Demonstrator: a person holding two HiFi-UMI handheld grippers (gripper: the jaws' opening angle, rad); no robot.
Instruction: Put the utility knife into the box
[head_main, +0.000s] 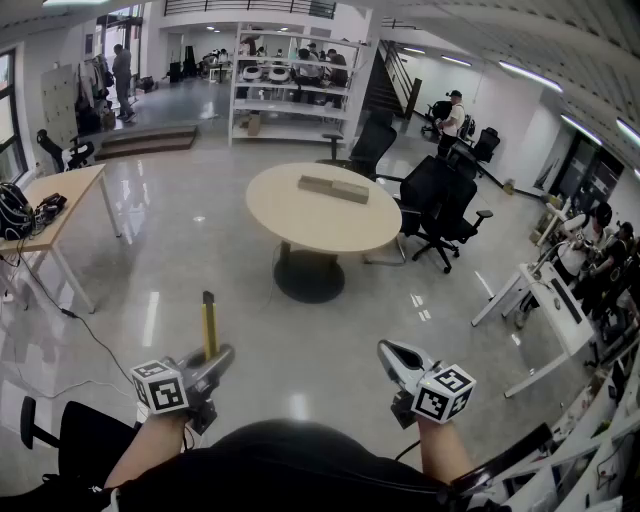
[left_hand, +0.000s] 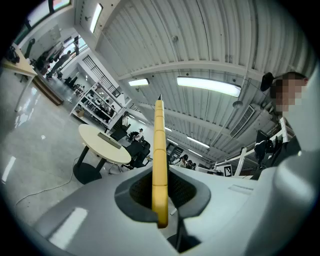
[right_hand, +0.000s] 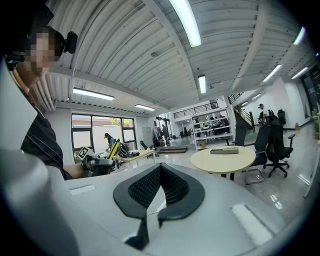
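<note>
- Left gripper view: claw state?
- Left gripper (left_hand: 160, 197) clenched on long yellow plastic utility knife (left_hand: 159, 150).
- Right?
- Right gripper (right_hand: 159, 192) closed, empty. Flat grey box (head_main: 333, 188) lies on round beige table (head_main: 300, 228), well apart.

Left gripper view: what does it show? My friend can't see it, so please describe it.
The left gripper is clamped on a yellow utility knife that sticks up between its jaws. Far behind, at left, a round table holds a flat box.
</note>
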